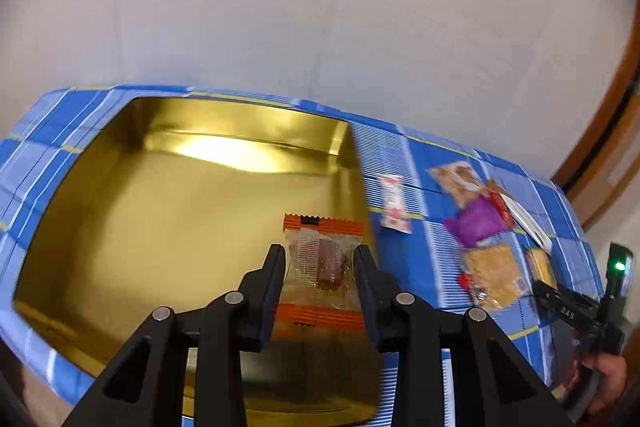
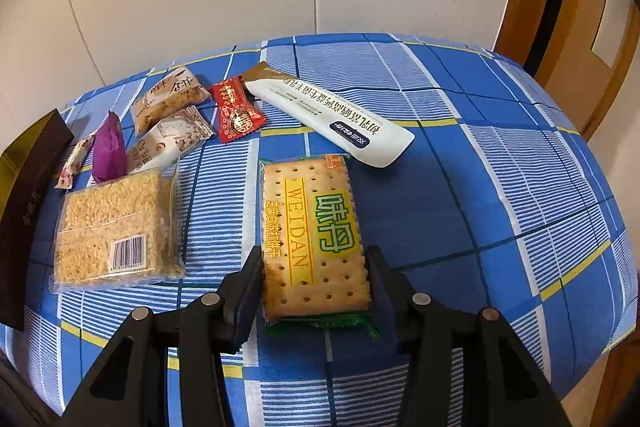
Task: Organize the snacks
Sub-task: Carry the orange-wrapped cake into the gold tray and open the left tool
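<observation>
Snacks were still piled beside the gold tin [image 1: 120, 211] on the checked counter [image 2: 460, 187]. Left tongs [image 1: 320, 263] clamped an orange-ended chocolate packet [image 1: 320, 267] over the tin; right tongs [image 2: 316, 267] straddled the Weidan cracker pack [image 2: 312, 235], rice bar [image 2: 116, 231] just left.

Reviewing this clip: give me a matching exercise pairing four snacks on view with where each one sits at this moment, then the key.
Things:
1. Orange-edged chocolate snack
2. Weidan cracker pack
3. Purple packet
4. Long white sachet

Places:
A. Lying on the cloth beyond the cracker pack, toward the wall
B. Between the left gripper's fingers, over the gold tin
C. Between the right gripper's fingers, on the blue checked cloth
D. Behind the rice crisp block

Pairs: 1-B, 2-C, 3-D, 4-A
</observation>
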